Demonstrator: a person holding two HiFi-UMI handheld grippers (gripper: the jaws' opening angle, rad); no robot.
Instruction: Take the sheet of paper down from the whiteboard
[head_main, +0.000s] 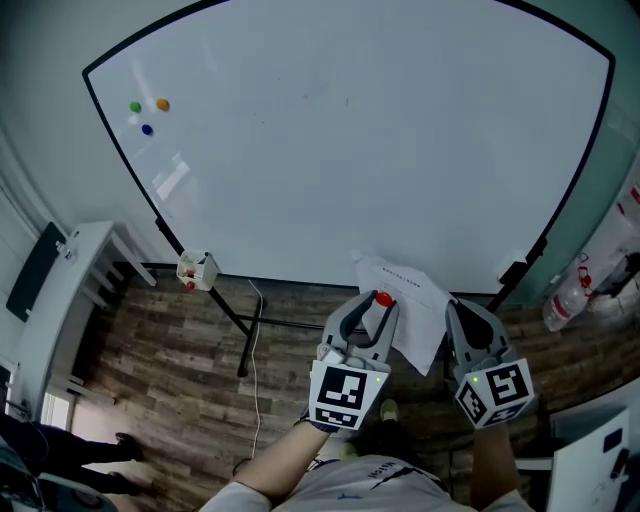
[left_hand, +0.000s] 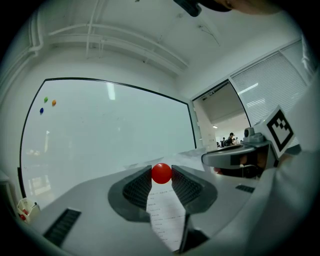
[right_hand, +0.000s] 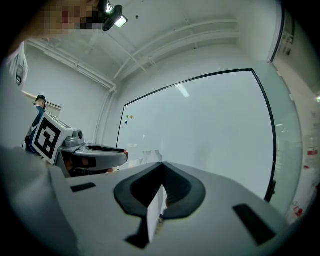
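Head view: my left gripper pinches a small round red magnet. My right gripper clamps the white printed paper sheet by the big white whiteboard's lower edge.

Left gripper view: jaws narrow, gripping the magnet.

Right gripper view: jaws pressed onto the sheet's edge. I judge the sheet freed; next I'd draw it clear. The print is too small to read.

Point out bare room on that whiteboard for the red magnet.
The white whiteboard is bare from the three coloured magnets, upper left, to its right frame. Crowded: bottom right, with left gripper, right gripper, round red magnet and printed paper sheet.
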